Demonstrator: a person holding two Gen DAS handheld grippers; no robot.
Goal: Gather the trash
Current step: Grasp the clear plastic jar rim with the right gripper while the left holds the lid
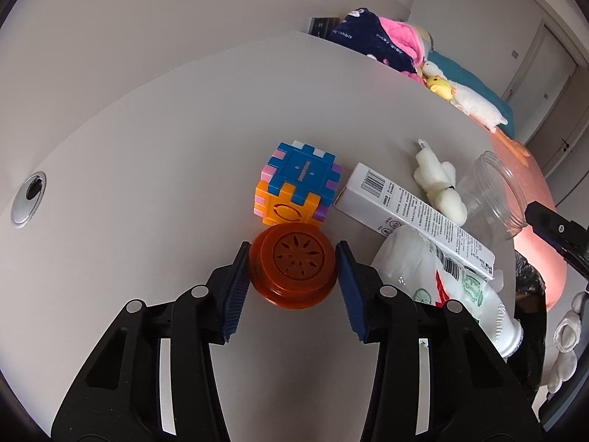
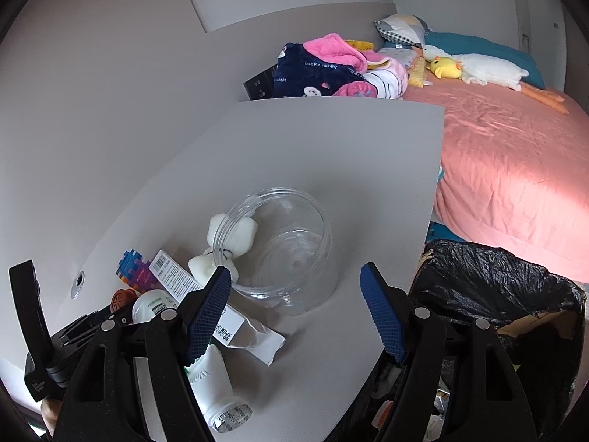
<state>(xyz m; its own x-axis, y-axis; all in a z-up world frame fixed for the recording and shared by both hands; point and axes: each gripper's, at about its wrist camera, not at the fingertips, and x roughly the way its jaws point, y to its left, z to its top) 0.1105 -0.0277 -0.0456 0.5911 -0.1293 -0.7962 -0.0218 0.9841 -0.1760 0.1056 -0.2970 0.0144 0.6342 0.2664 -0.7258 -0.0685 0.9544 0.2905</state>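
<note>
An orange-brown round container [image 1: 294, 265] with a flower-pattern lid lies on the grey table [image 1: 147, 147]. My left gripper [image 1: 293, 248] is shut on it, one blue pad against each side. To its right lie a white barcode box [image 1: 412, 213] and a white tube [image 1: 460, 294] with green print. My right gripper [image 2: 294, 270] hangs open above the table, just in front of a clear plastic jar [image 2: 287, 250] lying on its side, with nothing between its fingers. The box [image 2: 173, 276] and the tube [image 2: 217, 379] lie under its left finger.
A colourful block cube [image 1: 298, 188] touches the orange container's far side. A white plush toy [image 1: 438, 184] lies behind the box. A bin with a black bag [image 2: 497, 283] stands off the table's right edge. Beyond is a pink bed [image 2: 515, 169] with clothes and plush toys.
</note>
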